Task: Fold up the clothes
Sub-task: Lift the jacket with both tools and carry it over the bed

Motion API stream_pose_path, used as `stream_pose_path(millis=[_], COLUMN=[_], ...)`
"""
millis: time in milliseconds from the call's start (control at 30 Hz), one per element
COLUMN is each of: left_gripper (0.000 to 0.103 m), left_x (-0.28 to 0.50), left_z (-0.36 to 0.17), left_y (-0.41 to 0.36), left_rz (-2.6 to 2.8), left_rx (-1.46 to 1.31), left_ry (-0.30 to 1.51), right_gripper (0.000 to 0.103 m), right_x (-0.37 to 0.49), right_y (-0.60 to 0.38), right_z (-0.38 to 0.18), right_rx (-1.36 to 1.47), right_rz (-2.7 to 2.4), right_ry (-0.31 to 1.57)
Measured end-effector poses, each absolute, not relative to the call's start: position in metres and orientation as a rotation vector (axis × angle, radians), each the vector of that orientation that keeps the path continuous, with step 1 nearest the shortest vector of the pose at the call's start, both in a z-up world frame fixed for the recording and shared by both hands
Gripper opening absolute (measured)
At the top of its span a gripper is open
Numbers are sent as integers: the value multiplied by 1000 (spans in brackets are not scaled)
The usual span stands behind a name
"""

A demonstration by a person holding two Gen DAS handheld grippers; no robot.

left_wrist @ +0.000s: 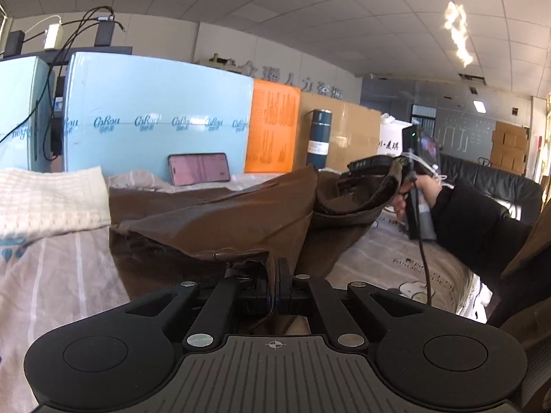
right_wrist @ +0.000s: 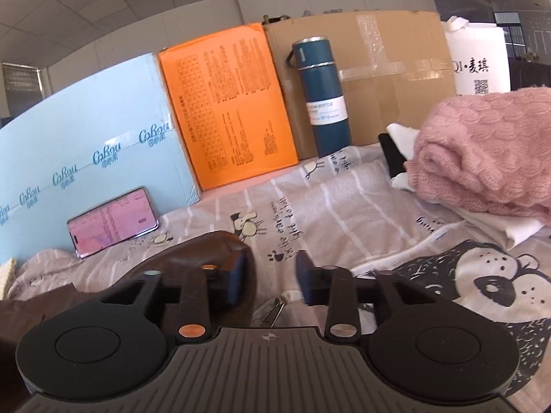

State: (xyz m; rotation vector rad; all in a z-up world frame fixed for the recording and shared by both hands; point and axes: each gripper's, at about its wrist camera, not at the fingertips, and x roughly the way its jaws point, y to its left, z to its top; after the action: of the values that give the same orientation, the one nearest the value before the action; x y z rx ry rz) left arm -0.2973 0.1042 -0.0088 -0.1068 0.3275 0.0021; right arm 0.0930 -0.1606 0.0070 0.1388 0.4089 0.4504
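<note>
While the left tongs (left_wrist: 273, 275) stay out of it, pinched shut on a puckered edge of the brown trousers (left_wrist: 220, 220), the coming move turns on the right side. Trousers lie draped across the bed (left_wrist: 62, 275), long axis running left-to-right in the left wrist view, waistband end lifted at the right.

Right tongs (right_wrist: 270, 277): jaws apart, nothing pressed between the pads. From their own camera only patterned sheet shows in the gap; brown cloth sits just beside and partly behind the left finger (right_wrist: 237, 275). So the garment lies to the left of the right tongs, not ahead of them.

In the left wrist view the waistband appears looped over the right tongs' tip; cannot tell whether it rests on it or merely passes in front.

Judgement: right hand (left_wrist: 404, 194) is nearer the waistband end; left hand already owns the other edge.

Folded pink knit sweater (right_wrist: 482, 151) lies far right, well apart.
</note>
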Motion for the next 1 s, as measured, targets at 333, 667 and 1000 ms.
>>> stream_pose_path(millis=[333, 667, 1000], left_gripper=[7, 9, 58], left_x=[-301, -300, -290], left_z=[-15, -12, 2], left_y=[98, 100, 103], left_rz=[28, 84, 90], left_rx=[-116, -124, -66], left_ry=[308, 280, 239], right_gripper=[89, 92, 29], right_x=[3, -78, -83], right_y=[-178, -176, -147], right_z=[53, 72, 40], right_rx=[-108, -255, -550], right_rz=[786, 1531, 1410], right_ry=[82, 27, 132])
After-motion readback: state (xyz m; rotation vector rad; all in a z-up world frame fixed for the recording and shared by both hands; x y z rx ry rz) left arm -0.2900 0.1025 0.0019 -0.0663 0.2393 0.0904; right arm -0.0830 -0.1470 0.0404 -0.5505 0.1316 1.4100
